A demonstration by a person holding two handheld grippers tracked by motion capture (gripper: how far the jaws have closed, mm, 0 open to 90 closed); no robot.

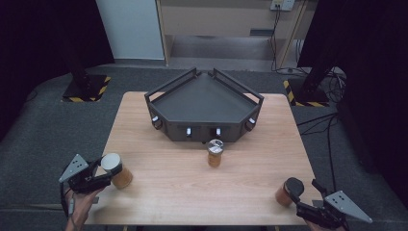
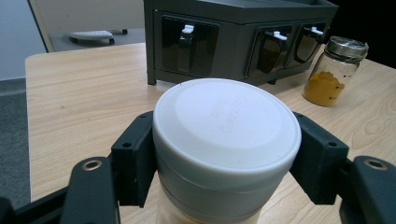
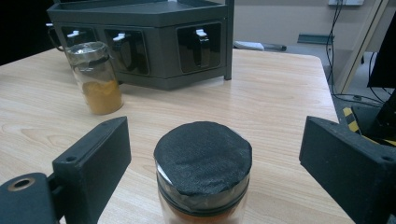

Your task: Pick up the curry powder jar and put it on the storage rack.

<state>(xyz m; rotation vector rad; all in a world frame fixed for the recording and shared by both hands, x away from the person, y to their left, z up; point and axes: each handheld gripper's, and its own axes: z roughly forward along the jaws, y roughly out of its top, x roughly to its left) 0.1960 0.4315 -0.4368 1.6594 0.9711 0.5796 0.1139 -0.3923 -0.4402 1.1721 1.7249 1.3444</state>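
Three jars stand on the bench (image 1: 159, 168) in front of the dark corner rack (image 1: 204, 103), whose top tray carries nothing. The left hand-held gripper (image 1: 107, 177) is clamped on the white-lidded jar (image 2: 226, 135), its pads pressed against the lid's sides (the jar's base sits near the bench's near-left corner, and whether it has left the surface cannot be told). The right hand-held gripper (image 3: 215, 172) stands spread around the black-lidded jar (image 3: 203, 163) at the near-right edge, with its jaws well apart from the lid. A silver-lidded jar (image 1: 215, 152) of yellow powder stands just before the rack, untouched. By this reading, one grasp is made, one is pending, and no jar has been moved to the rack.
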